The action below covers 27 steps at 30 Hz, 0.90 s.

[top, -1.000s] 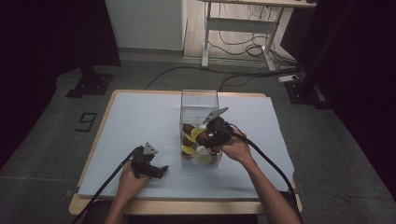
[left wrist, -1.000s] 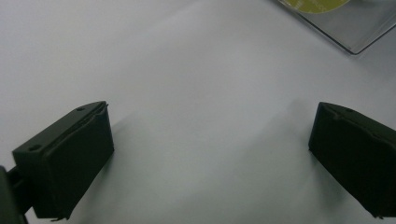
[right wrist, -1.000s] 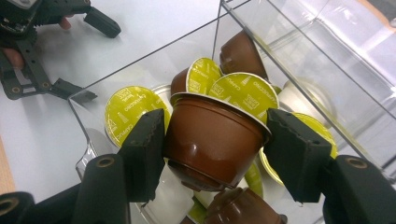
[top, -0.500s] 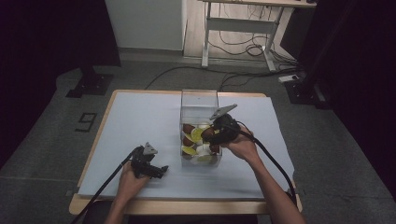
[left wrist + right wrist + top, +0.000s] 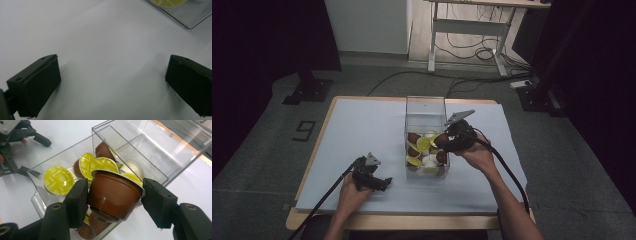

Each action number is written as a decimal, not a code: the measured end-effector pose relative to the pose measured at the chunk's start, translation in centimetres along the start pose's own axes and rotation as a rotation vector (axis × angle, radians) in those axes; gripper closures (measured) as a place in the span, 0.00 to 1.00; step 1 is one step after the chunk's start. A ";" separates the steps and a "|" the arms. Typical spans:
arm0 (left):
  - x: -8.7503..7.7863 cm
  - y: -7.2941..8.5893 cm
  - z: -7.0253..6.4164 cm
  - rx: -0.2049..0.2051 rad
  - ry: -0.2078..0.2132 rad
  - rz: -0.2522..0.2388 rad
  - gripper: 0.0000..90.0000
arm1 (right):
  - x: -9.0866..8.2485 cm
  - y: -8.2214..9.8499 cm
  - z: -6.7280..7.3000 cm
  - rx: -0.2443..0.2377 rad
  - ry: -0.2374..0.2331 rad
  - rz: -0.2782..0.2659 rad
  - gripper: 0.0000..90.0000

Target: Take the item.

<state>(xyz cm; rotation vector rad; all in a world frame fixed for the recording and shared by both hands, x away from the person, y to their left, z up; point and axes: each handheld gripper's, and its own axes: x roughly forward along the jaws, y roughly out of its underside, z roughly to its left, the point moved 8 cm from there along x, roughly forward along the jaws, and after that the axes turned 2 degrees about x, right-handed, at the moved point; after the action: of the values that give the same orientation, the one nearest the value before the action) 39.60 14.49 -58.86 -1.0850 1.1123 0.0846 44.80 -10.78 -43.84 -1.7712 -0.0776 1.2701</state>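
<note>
A clear plastic box (image 5: 425, 106) stands mid-table with several coffee capsules (image 5: 422, 144) in its near end, some brown, some with yellow lids (image 5: 58, 180). My right gripper (image 5: 444, 142) hangs over the box's right wall. In the right gripper view it (image 5: 116, 195) is shut on a brown capsule (image 5: 113, 192), a pad pressing each side of the cup, which is tilted with its lid rim facing away. My left gripper (image 5: 383, 183) rests on the table left of the box, and its jaws (image 5: 112, 77) stand wide open over bare white surface.
The white mat (image 5: 357, 130) covers the tabletop, with bare room to the left and far side of the box. The box's far half (image 5: 155, 150) holds nothing. A corner of the box (image 5: 185, 17) shows at the top right of the left gripper view.
My right gripper has risen a little and drifted right with the brown capsule still in it. The left gripper has stayed where it was.
</note>
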 end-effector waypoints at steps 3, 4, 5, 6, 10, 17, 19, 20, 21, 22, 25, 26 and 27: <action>0.0 0.0 0.0 0.000 0.000 0.000 0.00 | -0.1 0.2 -0.3 0.001 0.011 0.004 0.44; 0.0 0.0 0.0 0.000 0.000 0.000 0.00 | -0.3 0.4 -0.5 0.009 0.014 0.002 0.44; 0.0 0.0 0.0 0.000 0.000 0.000 0.00 | -0.3 0.5 -0.7 0.010 0.018 0.001 0.44; 0.0 0.0 0.0 0.000 0.000 0.000 0.00 | -0.3 0.5 -0.7 0.010 0.018 0.001 0.44; 0.0 0.0 0.0 0.000 0.000 0.000 0.00 | -0.6 0.9 -1.4 0.019 0.035 0.001 0.44; 0.0 0.0 0.0 0.000 0.000 0.001 0.00 | -0.9 1.9 -2.5 0.047 0.059 0.001 0.44; 0.0 0.0 0.0 0.000 0.000 0.001 0.00 | -1.0 2.1 -2.8 0.050 0.068 0.000 0.44; 0.0 0.0 0.0 0.000 0.000 0.000 0.00 | -1.2 2.3 -3.0 0.054 0.070 -0.001 0.44; 0.0 0.0 0.0 0.000 0.000 0.000 0.00 | -1.2 2.3 -3.0 0.054 0.070 -0.001 0.44; 0.0 0.0 0.0 0.000 0.000 0.000 0.00 | -1.3 2.3 -3.2 0.055 0.074 -0.003 0.44; 0.0 0.0 0.0 0.000 0.000 0.000 0.00 | -1.4 2.7 -3.5 0.061 0.083 -0.001 0.44; 0.0 0.0 0.0 0.000 0.001 0.001 0.00 | -1.5 3.0 -3.7 0.067 0.089 0.000 0.44; 0.0 0.0 0.0 0.000 0.001 0.001 0.00 | -1.5 3.0 -3.7 0.067 0.089 0.000 0.44</action>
<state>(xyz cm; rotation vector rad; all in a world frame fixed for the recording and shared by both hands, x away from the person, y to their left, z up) 39.60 14.49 -58.86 -1.0850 1.1133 0.0848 45.68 -15.65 -44.74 -1.7667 0.0153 1.1792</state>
